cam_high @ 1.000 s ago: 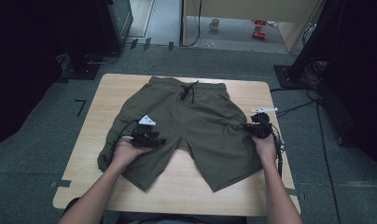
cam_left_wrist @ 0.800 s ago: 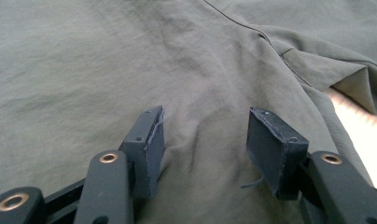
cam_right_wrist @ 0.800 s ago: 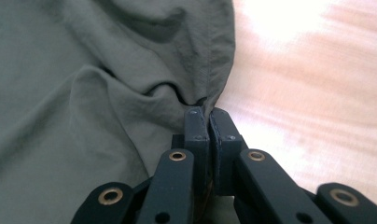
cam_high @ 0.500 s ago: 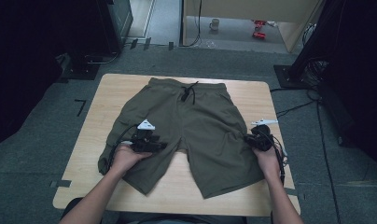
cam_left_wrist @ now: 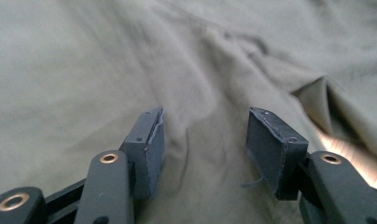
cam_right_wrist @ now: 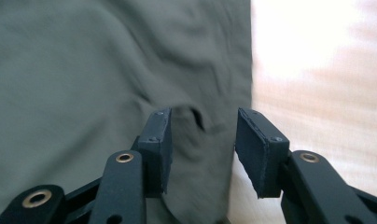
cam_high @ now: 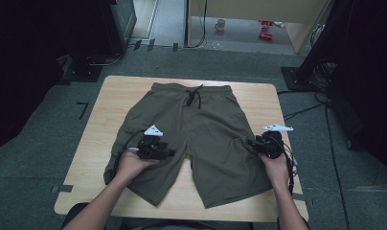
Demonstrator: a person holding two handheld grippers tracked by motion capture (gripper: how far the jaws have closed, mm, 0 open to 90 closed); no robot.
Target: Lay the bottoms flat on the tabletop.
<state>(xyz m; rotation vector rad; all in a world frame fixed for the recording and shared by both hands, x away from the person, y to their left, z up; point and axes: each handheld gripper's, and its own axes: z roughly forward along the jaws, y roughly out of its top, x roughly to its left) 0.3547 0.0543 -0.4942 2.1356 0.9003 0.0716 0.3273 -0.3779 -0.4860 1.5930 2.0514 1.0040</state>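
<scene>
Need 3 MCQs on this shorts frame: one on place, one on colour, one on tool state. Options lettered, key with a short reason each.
1. Where does the right tool sit relative to the shorts?
A. at the outer edge of one leg
B. on the waistband
C. off the table, on the floor

2. What colour are the shorts?
A. bright red
B. olive green
C. white

3. How do the left tool's jaws stand?
A. clamped on the drawstring
C. apart, with cloth lying under the gap
B. shut on a table corner

Answers:
1 A: the right gripper view shows the cloth edge and bare wood running between the jaws.
2 B: the cloth reads olive in all three views.
3 C: the left gripper view shows a clear gap between the pads, with nothing pinched.
</scene>
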